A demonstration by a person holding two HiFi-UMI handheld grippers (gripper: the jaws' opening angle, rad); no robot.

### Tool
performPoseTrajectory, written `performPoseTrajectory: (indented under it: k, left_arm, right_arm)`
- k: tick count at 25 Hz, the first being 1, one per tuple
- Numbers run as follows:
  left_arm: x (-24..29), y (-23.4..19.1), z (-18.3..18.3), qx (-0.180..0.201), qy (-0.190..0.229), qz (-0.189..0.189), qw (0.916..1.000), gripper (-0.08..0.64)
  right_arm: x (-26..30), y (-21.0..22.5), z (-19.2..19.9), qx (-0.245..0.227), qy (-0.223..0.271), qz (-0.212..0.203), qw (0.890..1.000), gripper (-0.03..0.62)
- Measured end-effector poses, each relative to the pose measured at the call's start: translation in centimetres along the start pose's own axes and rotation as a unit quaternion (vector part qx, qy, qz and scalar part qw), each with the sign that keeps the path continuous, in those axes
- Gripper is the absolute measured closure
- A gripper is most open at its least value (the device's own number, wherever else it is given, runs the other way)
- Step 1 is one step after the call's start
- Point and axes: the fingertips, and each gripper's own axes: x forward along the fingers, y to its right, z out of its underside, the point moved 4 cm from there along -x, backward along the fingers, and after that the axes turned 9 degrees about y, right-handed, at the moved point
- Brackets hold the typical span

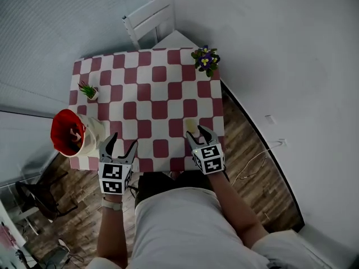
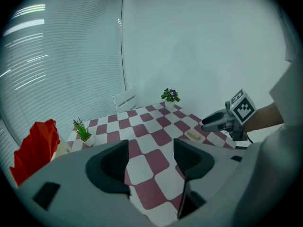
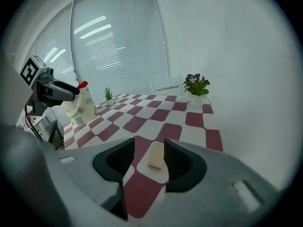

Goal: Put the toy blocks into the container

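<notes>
Right claw [image 3: 148,161] lined up on the block [image 3: 155,156]; left claw [image 2: 150,160] well apart.
Block lies on bench [image 1: 160,94] just ahead of the wide right jaws, long axis along them; left claw wide, empty, near container [image 1: 70,132].

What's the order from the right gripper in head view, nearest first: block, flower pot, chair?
1. block: at the open jaws of the right gripper, near edge of the table.
2. flower pot: table's far right corner.
3. chair: beyond the table's far edge.
</notes>
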Motion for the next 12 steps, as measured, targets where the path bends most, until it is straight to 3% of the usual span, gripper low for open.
performPoseTrajectory:
  k: [12]
  left_arm:
    - [-0.7, 4.4, 3.8, -0.035, -0.051, 0.005, 0.9981, 0.275]
  right_arm:
    - [2.9, 1.3, 4.0, -0.032, -0.058, 0.008, 0.998, 0.396]
